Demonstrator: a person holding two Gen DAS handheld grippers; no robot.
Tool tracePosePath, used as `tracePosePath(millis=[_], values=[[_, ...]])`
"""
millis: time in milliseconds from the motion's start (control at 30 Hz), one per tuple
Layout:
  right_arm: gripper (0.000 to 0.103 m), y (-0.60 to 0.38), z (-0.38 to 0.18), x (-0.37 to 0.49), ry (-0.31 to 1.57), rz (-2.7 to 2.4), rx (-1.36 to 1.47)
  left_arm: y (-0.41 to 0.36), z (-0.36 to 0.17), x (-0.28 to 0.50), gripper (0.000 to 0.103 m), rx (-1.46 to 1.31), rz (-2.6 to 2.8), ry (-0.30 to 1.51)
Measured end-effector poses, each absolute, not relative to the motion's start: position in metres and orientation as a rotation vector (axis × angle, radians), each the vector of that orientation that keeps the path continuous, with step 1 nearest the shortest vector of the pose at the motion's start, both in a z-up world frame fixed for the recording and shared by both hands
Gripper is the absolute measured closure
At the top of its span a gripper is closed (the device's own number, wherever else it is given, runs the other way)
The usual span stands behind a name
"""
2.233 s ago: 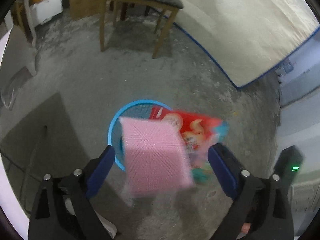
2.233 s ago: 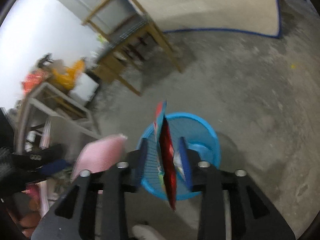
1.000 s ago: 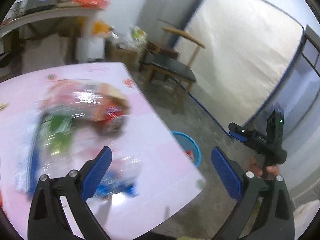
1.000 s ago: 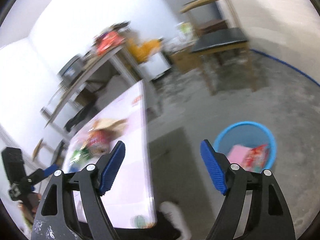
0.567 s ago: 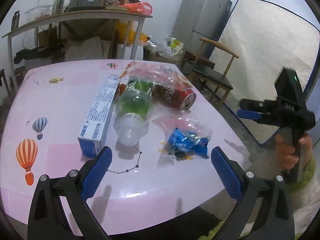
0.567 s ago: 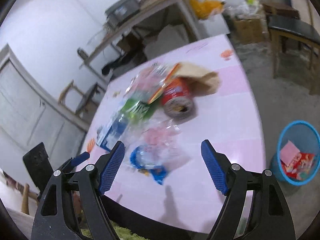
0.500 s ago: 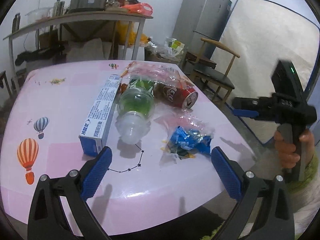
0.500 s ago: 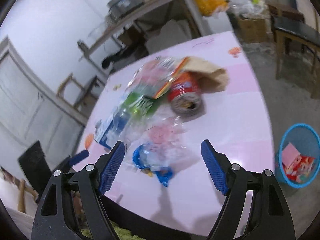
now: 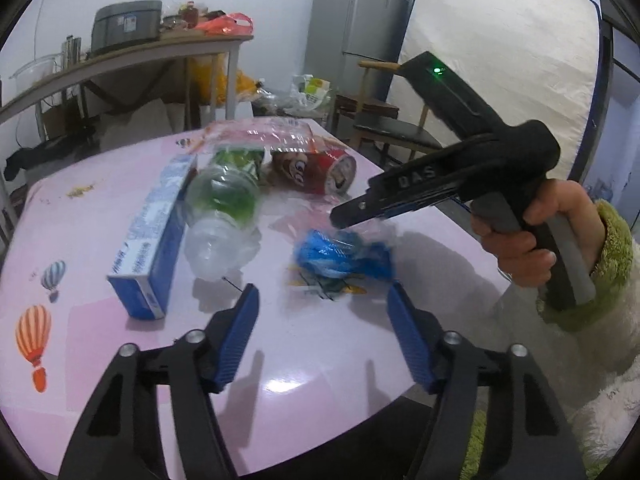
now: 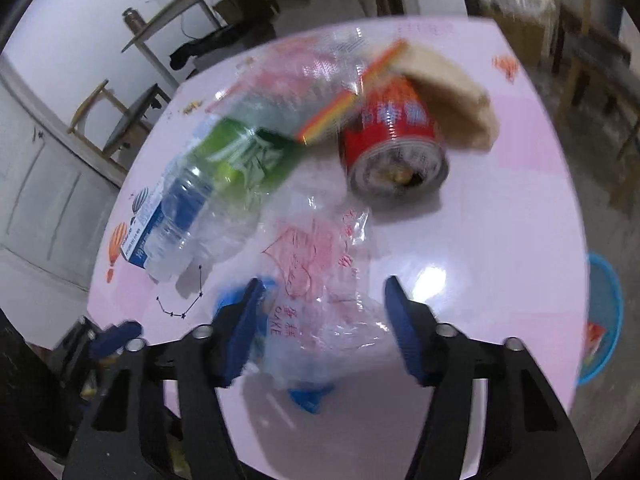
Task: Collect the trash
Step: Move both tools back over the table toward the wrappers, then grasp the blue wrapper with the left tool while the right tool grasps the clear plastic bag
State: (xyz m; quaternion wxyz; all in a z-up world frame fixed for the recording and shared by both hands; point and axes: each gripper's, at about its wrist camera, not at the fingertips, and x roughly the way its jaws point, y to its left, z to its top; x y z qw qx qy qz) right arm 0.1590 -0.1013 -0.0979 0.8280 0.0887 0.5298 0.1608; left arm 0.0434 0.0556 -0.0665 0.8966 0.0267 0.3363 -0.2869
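Trash lies on the pink table (image 9: pixel 120 184): a blue toothpaste box (image 9: pixel 152 240), a crushed clear bottle with a green label (image 9: pixel 220 216), a red can (image 9: pixel 320 168), a clear bag with red print (image 10: pixel 320 276) and a blue wrapper (image 9: pixel 344 256). My left gripper (image 9: pixel 324 316) hovers just short of the blue wrapper, jaws closing, nothing between them. My right gripper (image 10: pixel 320 312) points down over the clear bag, jaws closing, with the bag between the fingers and no pad visibly pressing it. In the left wrist view a hand holds the right gripper (image 9: pixel 348 214) above the wrapper.
A blue bin (image 10: pixel 600 320) with trash in it stands on the floor past the table's right edge. A brown paper bag (image 10: pixel 444 92) leans on the can. A chair (image 9: pixel 392 128), a fridge (image 9: pixel 356 28) and a cluttered side table (image 9: pixel 120 56) stand behind.
Both grippers swung from the bin back to the table and came lower. Both pairs of jaws have narrowed. The right gripper moved in over the clear bag and blue wrapper.
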Motion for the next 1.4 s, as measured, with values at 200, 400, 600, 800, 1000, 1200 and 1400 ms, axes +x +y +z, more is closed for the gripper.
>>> tracePosePath(millis=[200,400,600,800,1000,1200,1400], values=[[0.069,-0.102,-0.101,0.141,1.14,0.352,0.27,0.057,-0.074,0.045,0.051,0.008,-0.635,0.736],[0.09,-0.105,-0.107,0.125,1.174,0.377,0.405,0.061,-0.08,0.046,0.051,-0.052,-0.651,0.781],[0.097,-0.116,-0.116,0.115,1.193,0.402,0.553,0.063,-0.089,0.05,0.051,-0.116,-0.648,0.85],[0.099,-0.124,-0.109,0.108,1.117,0.337,0.554,0.061,-0.09,0.053,0.051,-0.148,-0.636,0.873],[0.1,-0.134,-0.086,0.102,0.97,0.203,0.407,0.065,-0.088,0.05,0.051,-0.143,-0.62,0.872],[0.1,-0.13,-0.09,0.1,0.959,0.178,0.316,0.072,-0.086,0.047,0.05,-0.16,-0.605,0.894],[0.1,-0.125,-0.101,0.1,0.981,0.204,0.314,0.074,-0.084,0.05,0.047,-0.202,-0.602,0.931]])
